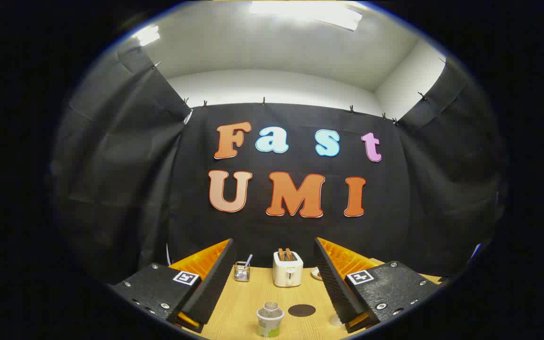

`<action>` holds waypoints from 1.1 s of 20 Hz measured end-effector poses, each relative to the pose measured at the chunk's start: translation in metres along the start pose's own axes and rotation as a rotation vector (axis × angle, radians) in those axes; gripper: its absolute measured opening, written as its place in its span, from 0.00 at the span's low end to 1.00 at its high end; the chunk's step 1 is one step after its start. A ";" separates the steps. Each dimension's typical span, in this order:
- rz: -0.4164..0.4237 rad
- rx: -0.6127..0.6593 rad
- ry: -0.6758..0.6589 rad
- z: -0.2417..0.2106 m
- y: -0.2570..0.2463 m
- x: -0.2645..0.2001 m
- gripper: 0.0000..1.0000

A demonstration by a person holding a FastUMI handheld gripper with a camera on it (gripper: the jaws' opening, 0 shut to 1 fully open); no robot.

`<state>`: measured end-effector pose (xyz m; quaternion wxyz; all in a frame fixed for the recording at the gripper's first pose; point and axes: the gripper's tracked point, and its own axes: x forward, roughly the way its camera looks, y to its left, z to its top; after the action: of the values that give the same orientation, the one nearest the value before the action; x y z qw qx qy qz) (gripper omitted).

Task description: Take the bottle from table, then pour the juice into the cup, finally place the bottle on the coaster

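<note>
- Between the spread fingers of the gripper (272, 288), jaws gaping wide and pinching nothing, hovering above the wooden table (248, 302).
- Just ahead of the fingers, standing upright: the bottle (269, 320), clear cap on top, pale body wearing a green label, writing too small for reading.
- Right beside the bottle, lying flat on the table: the dark round coaster (301, 310), apart from it.
- Beyond the bottle, near the black cloth wall: a white toaster (287, 268) holding two slices.
- Left of the toaster: a wire holder (242, 271) carrying cutlery.
- Right of the toaster: a plate edge (317, 273), peeking from behind the finger.
</note>
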<state>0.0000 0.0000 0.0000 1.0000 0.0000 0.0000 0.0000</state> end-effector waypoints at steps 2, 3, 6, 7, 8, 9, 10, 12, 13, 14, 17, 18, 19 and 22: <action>-0.001 -0.014 -0.002 0.000 0.000 -0.001 0.98; -0.001 -0.023 -0.001 0.000 0.000 0.000 0.98; -0.012 -0.029 0.012 -0.006 -0.001 0.000 0.98; -0.011 -0.025 0.014 -0.006 -0.001 0.002 0.98; -0.010 -0.021 0.013 -0.005 0.000 0.003 0.98; -0.010 -0.019 0.013 -0.005 0.000 0.003 0.98; -0.010 -0.016 0.010 -0.005 0.000 0.004 0.98; 0.000 -0.006 0.001 -0.002 0.004 0.004 0.98; 0.002 -0.003 -0.001 -0.001 0.006 0.004 0.98; -0.001 -0.004 -0.004 -0.001 0.005 0.004 0.98; -0.028 -0.022 -0.005 -0.004 0.001 0.005 0.98; -0.036 -0.024 0.004 -0.009 0.000 0.006 0.98; -0.043 -0.023 0.018 -0.016 -0.001 0.007 0.98; -0.055 -0.011 0.059 -0.037 -0.006 0.011 0.98</action>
<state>0.0111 -0.0058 -0.0366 0.9992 -0.0054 0.0297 -0.0276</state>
